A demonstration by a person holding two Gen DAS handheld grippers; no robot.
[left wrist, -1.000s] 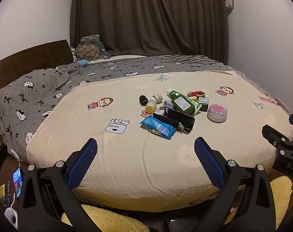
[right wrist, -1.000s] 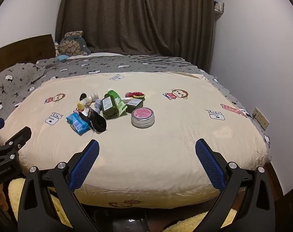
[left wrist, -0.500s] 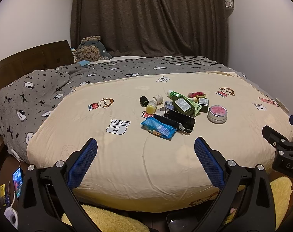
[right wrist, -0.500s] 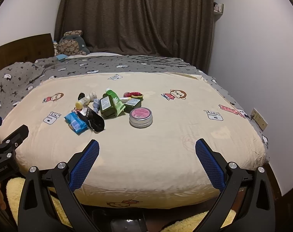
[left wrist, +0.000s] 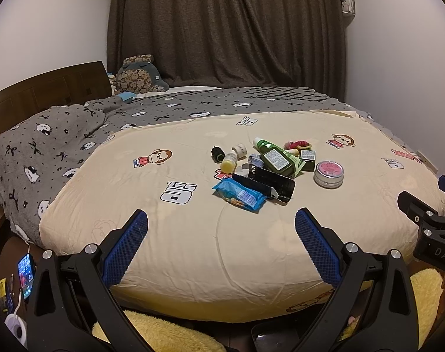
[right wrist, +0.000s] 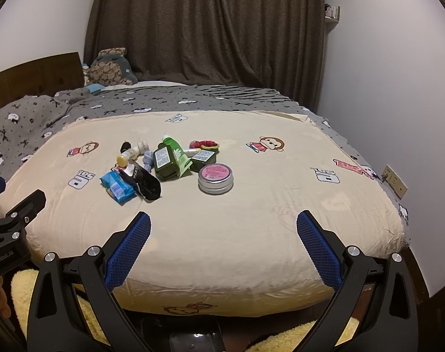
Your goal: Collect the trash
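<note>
left gripper [left wrist: 221,228] jaws spread wide, empty, short of the bed's near edge | right gripper [right wrist: 222,228] likewise apart, empty, ready to reach | trash: blue crinkled snack wrapper [left wrist: 239,195], dark green plastic bottle [left wrist: 274,160], round silver tin with pink lid [right wrist: 215,178] heaped mid-way across the cream cartoon-print bedspread [left wrist: 193,234], nothing gripped yet

Bare cream duvet [left wrist: 193,252] is lying open between the near bed edge and the litter pile [left wrist: 266,170], giving an unobstructed frontal approach. A blue snack packet [left wrist: 239,195] and black pouch [left wrist: 269,183] are fronting the pile; a round tin [right wrist: 215,177] is flanking its right; the wall [right wrist: 398,88] is bounding the right side
</note>
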